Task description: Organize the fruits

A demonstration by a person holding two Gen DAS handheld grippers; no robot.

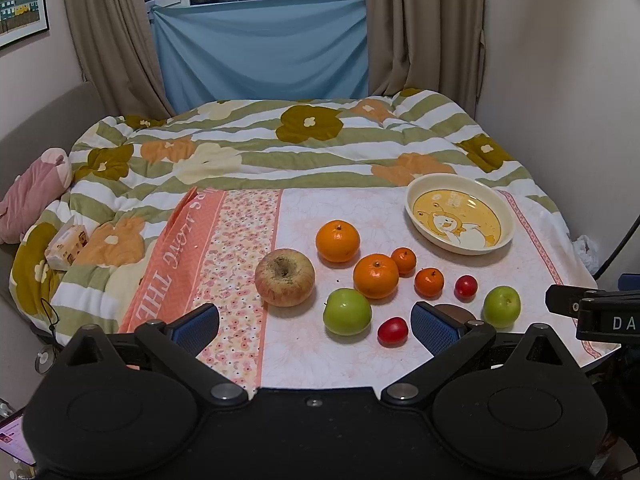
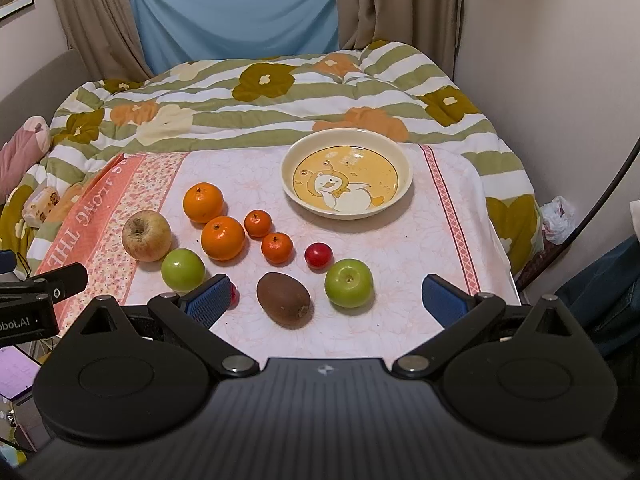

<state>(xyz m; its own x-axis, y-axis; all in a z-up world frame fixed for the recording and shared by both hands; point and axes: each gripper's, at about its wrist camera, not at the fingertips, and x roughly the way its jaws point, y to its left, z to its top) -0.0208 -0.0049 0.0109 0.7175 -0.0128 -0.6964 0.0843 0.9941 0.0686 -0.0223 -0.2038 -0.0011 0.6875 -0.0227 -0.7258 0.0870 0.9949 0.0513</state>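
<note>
Right black two-finger gripper [image 2: 326, 294]: spread wide, empty | brown oval fuzzy kiwi [image 2: 283, 299]: on pink cloth, just ahead between blue pads, long axis slanting near-right (nearer than to left gripper [image 1: 316, 326], also wide, empty) | cream duck-print bowl [image 2: 346, 213]: beyond, empty.

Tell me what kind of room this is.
Most likely a bedroom at home. A flowered quilt covers a bed, a pink pillow lies at its left edge, and curtains hang by the window behind. The fruit sits on a cloth-covered table pushed up to the bed.
</note>
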